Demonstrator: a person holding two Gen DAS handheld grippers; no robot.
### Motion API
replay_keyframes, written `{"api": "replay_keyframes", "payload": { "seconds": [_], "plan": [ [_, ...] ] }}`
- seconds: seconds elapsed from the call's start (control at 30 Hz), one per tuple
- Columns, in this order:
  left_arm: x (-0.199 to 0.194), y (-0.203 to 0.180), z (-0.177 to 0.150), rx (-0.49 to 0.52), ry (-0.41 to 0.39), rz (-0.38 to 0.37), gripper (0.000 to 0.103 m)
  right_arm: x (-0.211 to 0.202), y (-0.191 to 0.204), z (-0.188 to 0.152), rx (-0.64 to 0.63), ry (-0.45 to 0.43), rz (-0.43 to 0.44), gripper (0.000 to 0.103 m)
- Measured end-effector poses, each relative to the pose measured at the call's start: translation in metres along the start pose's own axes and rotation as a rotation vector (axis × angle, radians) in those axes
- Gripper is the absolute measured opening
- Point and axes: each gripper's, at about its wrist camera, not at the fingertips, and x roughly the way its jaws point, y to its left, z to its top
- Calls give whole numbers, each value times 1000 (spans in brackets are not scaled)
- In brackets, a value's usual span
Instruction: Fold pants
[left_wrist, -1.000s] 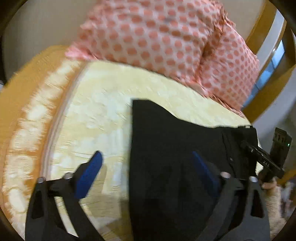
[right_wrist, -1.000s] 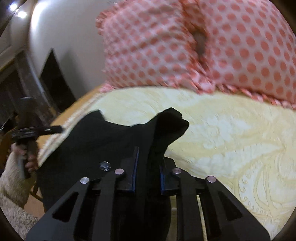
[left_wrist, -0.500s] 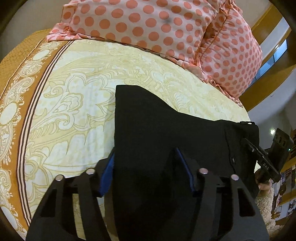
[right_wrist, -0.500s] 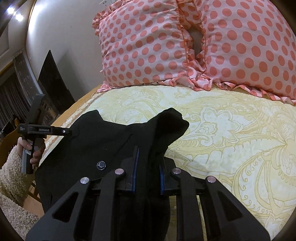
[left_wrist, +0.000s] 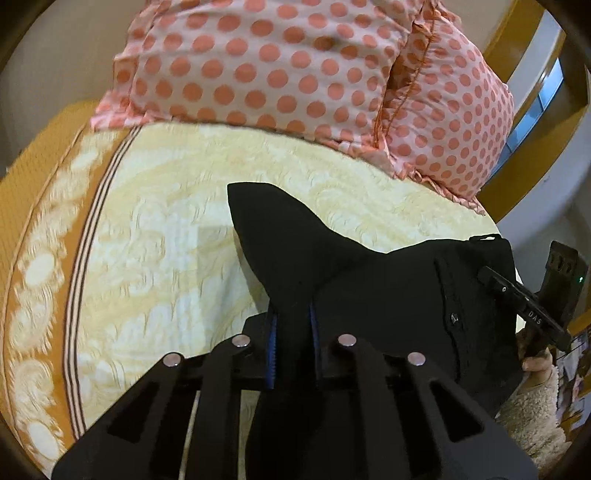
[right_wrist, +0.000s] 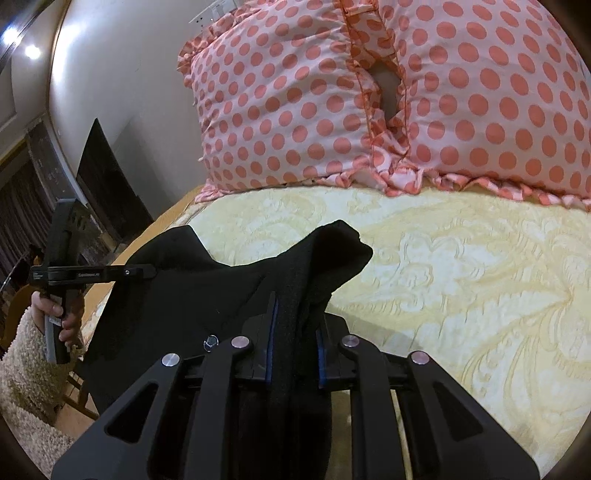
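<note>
Black pants (left_wrist: 369, 280) hang between my two grippers above a yellow patterned bedspread (left_wrist: 166, 236). My left gripper (left_wrist: 291, 332) is shut on one corner of the pants, which sticks up past the blue pads. My right gripper (right_wrist: 295, 332) is shut on the other corner of the pants (right_wrist: 207, 280), near a metal button (right_wrist: 210, 341). Each gripper shows in the other's view: the right one (left_wrist: 517, 295) at the right edge, the left one (right_wrist: 147, 272) at the left, both pinching the cloth.
Two pink pillows with coral dots (left_wrist: 295, 66) (right_wrist: 406, 92) lean at the head of the bed. The bedspread has an orange border (left_wrist: 33, 221) at the left edge. A dark panel (right_wrist: 107, 184) stands by the wall. A wooden frame (left_wrist: 535, 140) rises at right.
My left gripper has closed from open onto the pants' corner and lifted it. My right gripper has stayed shut on the cloth and raised it slightly.
</note>
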Motion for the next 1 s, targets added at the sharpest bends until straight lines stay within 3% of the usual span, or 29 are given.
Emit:
{"api": "replay_keyframes", "payload": {
  "seconds": [0.37, 0.43, 0.5, 0.6, 0.67, 0.73, 0.8, 0.87, 0.93, 1.0],
  "plan": [
    [32, -2, 97, -11, -132, 55, 14, 36, -24, 80, -29, -95, -122, 15],
    [49, 4, 104, -20, -111, 76, 15, 59, -38, 84, -9, -51, -151, 15],
    [77, 15, 105, -48, -35, 97, 16, 84, -51, 77, 16, 42, -194, 15],
    [101, 27, 98, -83, 2, 132, 36, 100, -59, 67, 22, 97, -243, 21],
    [103, 30, 97, -104, 11, 134, 44, 99, -61, 67, 30, 102, -274, 37],
    [95, 31, 98, -119, 8, 143, 49, 93, -62, 68, 27, 113, -334, 61],
    [75, 27, 95, -96, -44, 196, 54, 74, -57, 67, -2, 69, -427, 63],
    [47, 16, 84, -56, -127, 217, 70, 50, -46, 64, -42, 0, -474, 63],
    [25, 4, 71, -40, -178, 182, 77, 30, -28, 57, -79, -46, -419, 63],
    [9, -14, 52, -13, -191, 97, 78, 19, -4, 46, -128, -43, -348, 63]
  ]
}}
